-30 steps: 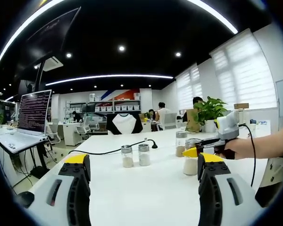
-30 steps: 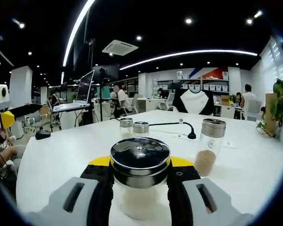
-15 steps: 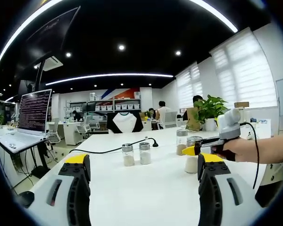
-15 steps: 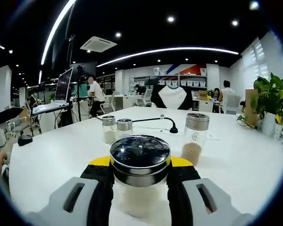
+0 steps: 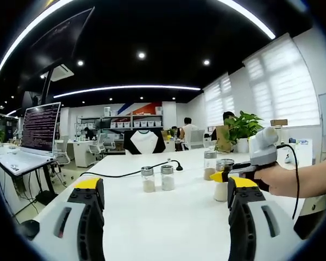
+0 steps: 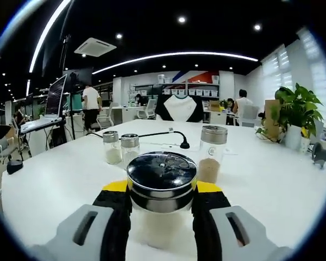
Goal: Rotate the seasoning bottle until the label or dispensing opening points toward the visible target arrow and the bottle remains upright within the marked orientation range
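We have the right gripper [image 6: 161, 217] clenched on the seasoning bottle [image 6: 161, 201], upright; left gripper [image 5: 165, 217] released, idle. Risk: uneven twist tips bottle, or it slips btwn the jaws.

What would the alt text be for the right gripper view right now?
The right gripper is shut on a metal-lidded seasoning bottle, upright on a white table. Beyond stand two small shakers, a taller jar and a black cable.

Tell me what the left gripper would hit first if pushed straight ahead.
Probably the two small shakers standing together on the white table; the left gripper is open, with bare tabletop before them. Depth is uncertain.
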